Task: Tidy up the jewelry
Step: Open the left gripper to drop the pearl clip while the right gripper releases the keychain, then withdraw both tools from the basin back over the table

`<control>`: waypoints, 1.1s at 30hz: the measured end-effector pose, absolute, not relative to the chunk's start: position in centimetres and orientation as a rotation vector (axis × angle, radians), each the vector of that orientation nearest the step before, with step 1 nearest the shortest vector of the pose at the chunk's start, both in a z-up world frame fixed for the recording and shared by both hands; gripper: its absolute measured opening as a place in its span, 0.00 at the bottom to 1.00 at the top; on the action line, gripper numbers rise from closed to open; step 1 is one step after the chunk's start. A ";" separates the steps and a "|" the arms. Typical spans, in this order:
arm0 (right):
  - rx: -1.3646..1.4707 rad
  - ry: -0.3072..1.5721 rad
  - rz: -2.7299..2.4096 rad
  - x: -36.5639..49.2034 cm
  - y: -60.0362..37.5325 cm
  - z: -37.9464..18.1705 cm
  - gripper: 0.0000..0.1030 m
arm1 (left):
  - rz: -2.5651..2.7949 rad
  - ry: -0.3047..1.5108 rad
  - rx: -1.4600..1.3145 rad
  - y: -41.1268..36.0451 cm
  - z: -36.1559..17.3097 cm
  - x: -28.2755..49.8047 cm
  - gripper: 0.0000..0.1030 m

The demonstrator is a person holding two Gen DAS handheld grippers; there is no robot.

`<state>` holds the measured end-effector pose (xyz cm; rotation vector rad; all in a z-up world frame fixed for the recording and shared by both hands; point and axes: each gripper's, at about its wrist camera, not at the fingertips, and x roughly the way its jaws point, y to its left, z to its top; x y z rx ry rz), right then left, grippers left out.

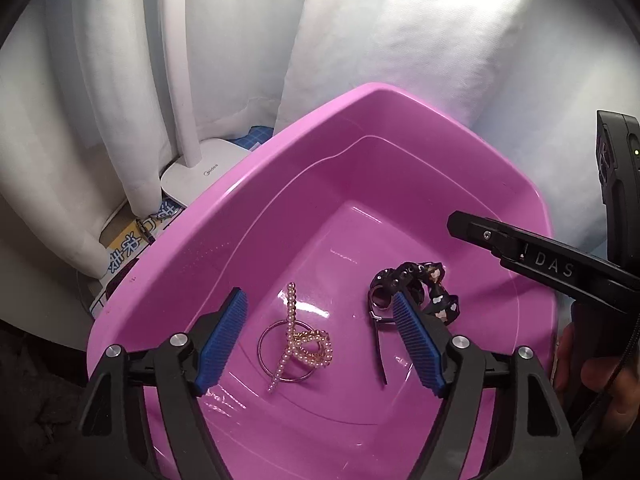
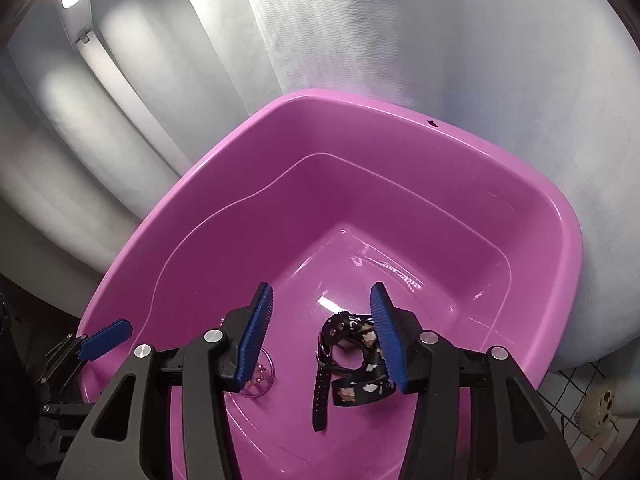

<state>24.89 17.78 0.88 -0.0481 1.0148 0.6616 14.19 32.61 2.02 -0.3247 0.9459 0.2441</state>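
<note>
A pink plastic basin [image 1: 360,120] fills both views. On its floor a string of pearls [image 1: 298,346] lies across a thin silver hoop [image 1: 262,354], and to their right lies a black patterned watch strap [image 1: 416,284]. My left gripper [image 1: 320,296] hangs open above the basin floor, with the pearls below the gap and nothing between its blue pads. My right gripper [image 2: 321,286] is open too, and the black strap [image 2: 348,360] lies loose on the floor below its right pad. The pearls and hoop [image 2: 264,376] are partly hidden behind its left finger.
White curtains hang behind the basin. A white lamp base [image 1: 200,176] and printed packaging [image 1: 128,248] sit at the basin's left. A person's hand [image 1: 600,372] holds the right gripper's handle. A round beige object [image 2: 600,412] lies at the lower right.
</note>
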 end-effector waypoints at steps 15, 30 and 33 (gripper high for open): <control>-0.044 1.000 0.662 25.0 17.1 1.6 0.51 | 0.255 0.946 -0.321 32.5 2.1 13.6 0.79; -0.033 0.929 0.723 21.9 16.2 4.1 0.51 | 0.322 0.854 -0.336 33.5 5.3 10.8 0.79; -0.023 0.901 0.737 20.8 15.4 4.9 0.52 | 0.348 0.828 -0.340 33.7 6.3 10.2 0.79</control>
